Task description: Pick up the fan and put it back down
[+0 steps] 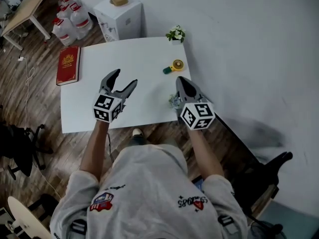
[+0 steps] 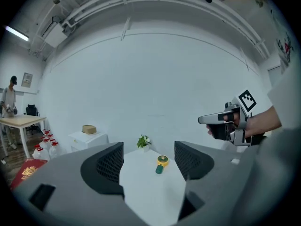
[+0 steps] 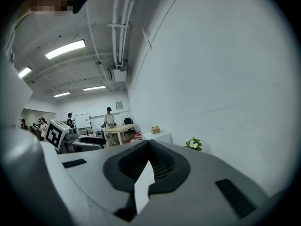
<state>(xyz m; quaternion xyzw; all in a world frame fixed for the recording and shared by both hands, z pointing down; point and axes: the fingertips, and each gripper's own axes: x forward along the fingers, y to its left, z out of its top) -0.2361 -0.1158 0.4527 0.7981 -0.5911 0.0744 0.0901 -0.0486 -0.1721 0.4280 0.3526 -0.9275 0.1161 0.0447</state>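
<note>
The fan, yellow-headed with a green handle, lies on the white table near its far right side. It also shows between the left jaws as the fan, well ahead of them. My left gripper hovers over the table's middle, open and empty; the left gripper has a wide gap. My right gripper is held just short of the fan, jaws shut with nothing between them; the right gripper points along the wall, and the fan is hidden in that view.
A red book lies at the table's left end. A small potted plant stands at the far right corner. Beyond are a white cabinet and water bottles. A small greyish object sits by the right gripper.
</note>
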